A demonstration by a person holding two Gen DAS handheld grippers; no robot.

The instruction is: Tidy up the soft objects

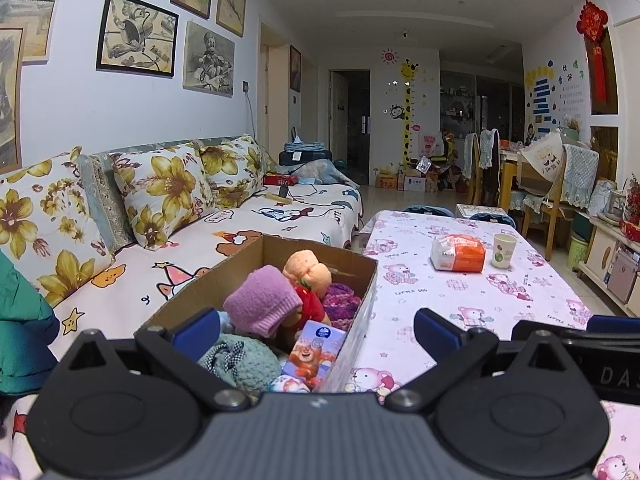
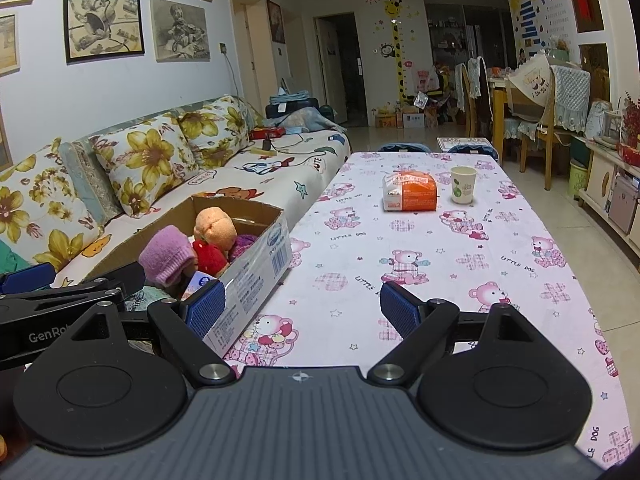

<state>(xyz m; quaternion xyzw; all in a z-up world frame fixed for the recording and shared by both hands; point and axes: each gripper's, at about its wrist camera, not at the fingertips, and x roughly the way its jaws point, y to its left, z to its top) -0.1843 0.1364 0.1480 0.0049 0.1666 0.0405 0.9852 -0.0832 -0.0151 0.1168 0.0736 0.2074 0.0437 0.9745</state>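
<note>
A cardboard box [image 1: 362, 300] [image 2: 256, 264] stands at the table's left edge beside the sofa. Inside lie a pink knit hat [image 1: 264, 302] [image 2: 166, 258], an orange plush bear in red [image 1: 308, 280] [image 2: 214, 236], a purple knit piece [image 1: 342, 304], a teal knit hat [image 1: 240, 360] and a small tissue pack [image 1: 314, 354]. My left gripper [image 1: 316, 334] hangs open over the box's near end. My right gripper [image 2: 302, 310] is open above the tablecloth, just right of the box, with nothing between its fingers. An orange-and-white tissue pack [image 1: 458, 254] [image 2: 409, 192] lies mid-table.
A paper cup [image 1: 503, 251] [image 2: 463, 190] stands right of the tissue pack on the pink bear-print tablecloth [image 2: 440, 264]. The sofa with floral cushions [image 1: 168, 192] runs along the left. Dining chairs [image 2: 556, 120] and shelves crowd the far right.
</note>
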